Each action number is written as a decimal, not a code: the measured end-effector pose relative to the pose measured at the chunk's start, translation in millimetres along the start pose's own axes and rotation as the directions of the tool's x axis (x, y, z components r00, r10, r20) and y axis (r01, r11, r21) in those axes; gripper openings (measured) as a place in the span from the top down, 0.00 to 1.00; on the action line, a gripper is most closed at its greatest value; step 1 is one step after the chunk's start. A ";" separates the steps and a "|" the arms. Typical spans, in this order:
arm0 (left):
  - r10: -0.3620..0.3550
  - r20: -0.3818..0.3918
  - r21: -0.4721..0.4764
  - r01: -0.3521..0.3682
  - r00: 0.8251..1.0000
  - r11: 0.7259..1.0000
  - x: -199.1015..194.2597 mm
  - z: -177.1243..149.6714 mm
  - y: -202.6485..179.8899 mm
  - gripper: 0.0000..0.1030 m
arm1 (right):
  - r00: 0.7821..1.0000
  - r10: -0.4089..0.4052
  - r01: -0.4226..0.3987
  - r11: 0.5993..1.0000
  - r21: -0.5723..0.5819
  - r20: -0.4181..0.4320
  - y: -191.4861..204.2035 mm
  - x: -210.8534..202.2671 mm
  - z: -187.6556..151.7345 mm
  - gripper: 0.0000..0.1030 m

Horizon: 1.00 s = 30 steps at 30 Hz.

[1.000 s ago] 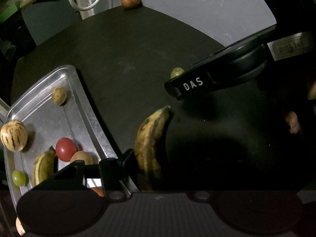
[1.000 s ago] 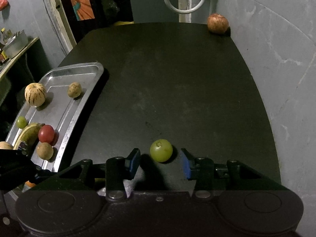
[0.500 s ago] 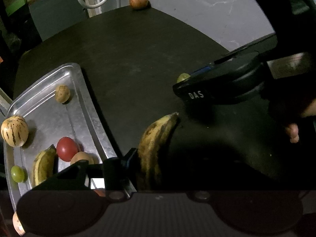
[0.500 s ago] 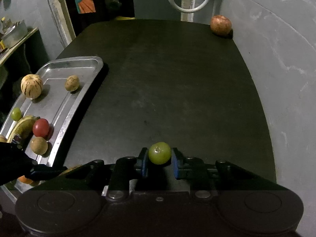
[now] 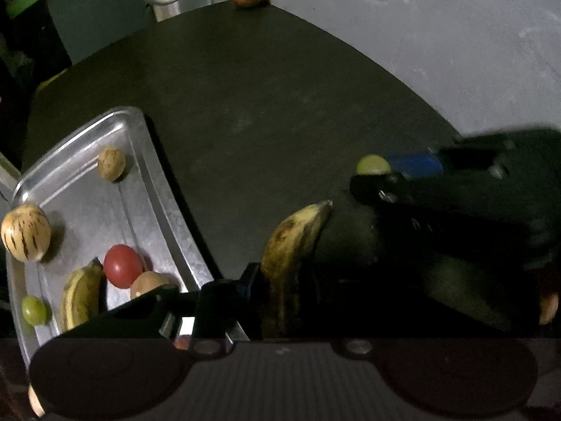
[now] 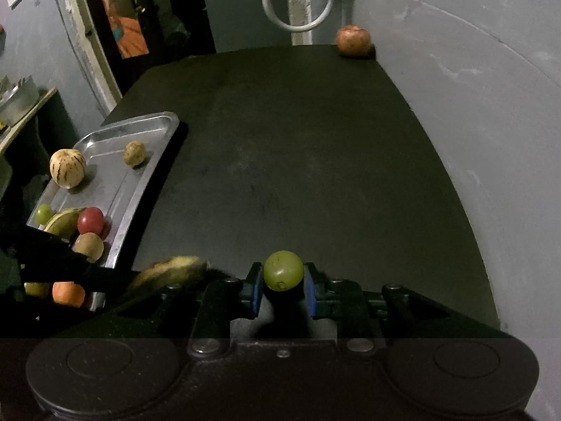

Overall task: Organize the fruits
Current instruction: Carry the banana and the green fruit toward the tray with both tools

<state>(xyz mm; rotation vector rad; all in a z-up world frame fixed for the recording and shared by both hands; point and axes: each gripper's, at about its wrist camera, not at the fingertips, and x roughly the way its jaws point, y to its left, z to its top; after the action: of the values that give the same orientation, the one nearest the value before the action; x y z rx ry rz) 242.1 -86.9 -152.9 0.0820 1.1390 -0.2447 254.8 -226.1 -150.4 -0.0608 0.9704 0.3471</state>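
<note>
A spotted banana lies on the black table between the fingers of my left gripper. Its jaws are closing; the left pad touches the peel and the other finger is lost in shadow. My right gripper is shut on a green grape, its blue pads pressing both sides. The left wrist view shows that grape in the right gripper, just past the banana's tip. A metal tray on the left holds a striped melon, a red tomato, a second banana and other fruit.
A reddish-brown round fruit sits at the table's far edge against the grey wall. A white cable loop hangs behind it. An orange fruit lies near the tray's near corner, under the left gripper.
My right gripper closed on the green grape and carried it off to the right in the left wrist view. The left gripper's finger stays against the banana, which now stands slightly straighter.
</note>
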 end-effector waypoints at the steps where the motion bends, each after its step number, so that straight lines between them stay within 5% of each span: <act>1: -0.012 0.002 -0.016 0.012 1.000 1.000 -0.5 -0.9 1.4 0.69 | 1.000 -0.002 0.002 1.000 0.011 0.000 -0.1 -1.5 -3.1 0.75; 7: -0.112 -0.025 -0.040 0.111 0.993 0.993 -1.7 -6.5 -4.5 0.69 | 1.000 -0.030 0.030 0.999 0.041 0.003 -3.0 -17.5 -29.6 0.75; 13: -0.088 -0.007 0.020 0.088 0.996 0.996 -0.5 -8.7 -13.8 0.68 | 0.998 -0.062 0.062 0.998 0.034 0.003 -4.6 -33.7 -49.7 0.75; 19: -0.100 -0.011 -0.065 0.099 0.995 0.993 -0.8 -8.0 -13.4 0.66 | 0.996 -0.086 0.086 0.996 0.013 0.015 0.0 -41.1 -61.5 0.75; 30: -0.020 0.004 0.143 0.020 1.000 0.990 3.5 -11.9 -39.4 0.57 | 0.995 -0.094 0.093 0.994 -0.058 -0.016 6.6 -43.3 -62.3 0.75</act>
<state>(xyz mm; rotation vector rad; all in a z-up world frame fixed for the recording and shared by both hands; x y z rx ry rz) 223.7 -123.4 -158.7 0.1968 1.1168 -0.3443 180.8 -243.9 -149.8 -0.1611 0.9728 0.2879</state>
